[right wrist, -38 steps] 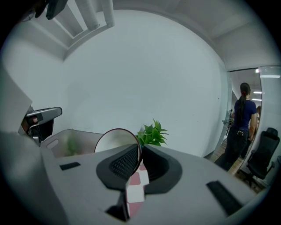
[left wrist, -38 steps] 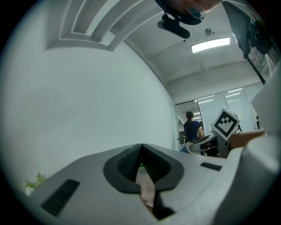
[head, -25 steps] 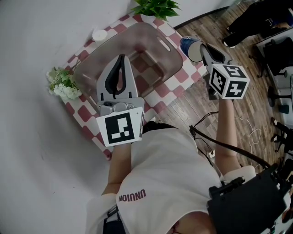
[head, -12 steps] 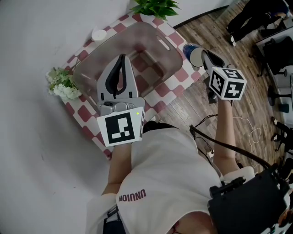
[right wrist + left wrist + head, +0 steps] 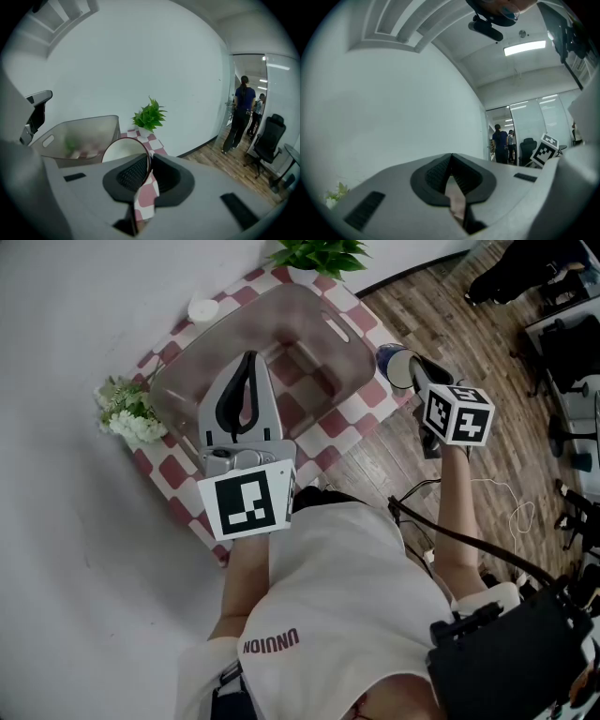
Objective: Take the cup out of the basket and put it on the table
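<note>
Cup [image 5: 395, 363] moved slightly, just beside the basket [image 5: 349, 345] — rim clamped in right gripper [image 5: 411, 367], left gripper [image 5: 247, 360] jaws together, empty.

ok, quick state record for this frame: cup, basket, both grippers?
cup: blue outside, white inside; out of the basket, near the edge of the table
right gripper: jaws shut on the cup's rim
left gripper: jaws together, empty, over the basket
basket: translucent, on the checkered table
task: cup not visibly set down yet
</note>
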Motion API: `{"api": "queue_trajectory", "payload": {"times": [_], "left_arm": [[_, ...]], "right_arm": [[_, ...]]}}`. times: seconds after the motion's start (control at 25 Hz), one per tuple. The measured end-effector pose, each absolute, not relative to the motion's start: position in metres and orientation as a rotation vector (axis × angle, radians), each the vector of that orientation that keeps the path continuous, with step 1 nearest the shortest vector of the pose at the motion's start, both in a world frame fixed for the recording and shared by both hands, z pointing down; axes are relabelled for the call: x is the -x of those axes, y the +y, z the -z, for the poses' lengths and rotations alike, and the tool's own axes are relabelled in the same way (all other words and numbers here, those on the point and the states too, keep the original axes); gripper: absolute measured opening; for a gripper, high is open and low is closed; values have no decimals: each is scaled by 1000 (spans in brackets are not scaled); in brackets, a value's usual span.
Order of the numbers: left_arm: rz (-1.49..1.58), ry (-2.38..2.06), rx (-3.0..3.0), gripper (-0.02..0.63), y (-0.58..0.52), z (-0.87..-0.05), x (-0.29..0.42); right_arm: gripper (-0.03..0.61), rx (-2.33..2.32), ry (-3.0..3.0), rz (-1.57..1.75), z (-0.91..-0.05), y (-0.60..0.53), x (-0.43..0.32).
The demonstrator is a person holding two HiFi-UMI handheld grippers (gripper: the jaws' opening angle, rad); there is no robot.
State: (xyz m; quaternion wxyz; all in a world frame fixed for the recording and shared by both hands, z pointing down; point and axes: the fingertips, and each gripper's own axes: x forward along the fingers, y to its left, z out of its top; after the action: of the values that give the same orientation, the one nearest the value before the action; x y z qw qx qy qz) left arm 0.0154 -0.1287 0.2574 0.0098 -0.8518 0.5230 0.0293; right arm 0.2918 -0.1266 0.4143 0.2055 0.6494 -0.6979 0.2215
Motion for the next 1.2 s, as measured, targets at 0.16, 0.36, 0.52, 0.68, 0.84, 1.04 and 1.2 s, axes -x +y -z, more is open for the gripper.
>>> {"api": "queue_trajectory", "payload": {"times": [0.16,0.36,0.52,0.68,0.84,1.04,1.2], "left_arm": [[-91,1636,2659,14,-129,-258,-14],[-88,1632,2658,14,-130,-257,-13],[-86,1628,2660,14,-131,-257,-14],[-87,1626,2658,14,-130,-256,-12],[-92,1625,2659,14,-131,-255,-12],[-92,1627,2660,14,-131,-256,-13],[-88,1639,2661,14,-132,-258,-10]], "right_arm": [[51,-1802,-1920,-662,-429,-121,-293],[52,-1784,-1900,-716,-444,-116,-292],[52,-1769,-1883,-742,-453,-113,-291],[52,-1764,-1868,-767,-461,-108,-289],[51,-1758,-1855,-806,-473,-105,-287],[52,-1723,-1829,-871,-495,-98,-283],[52,-1698,-1816,-917,-510,-93,-277]]}}
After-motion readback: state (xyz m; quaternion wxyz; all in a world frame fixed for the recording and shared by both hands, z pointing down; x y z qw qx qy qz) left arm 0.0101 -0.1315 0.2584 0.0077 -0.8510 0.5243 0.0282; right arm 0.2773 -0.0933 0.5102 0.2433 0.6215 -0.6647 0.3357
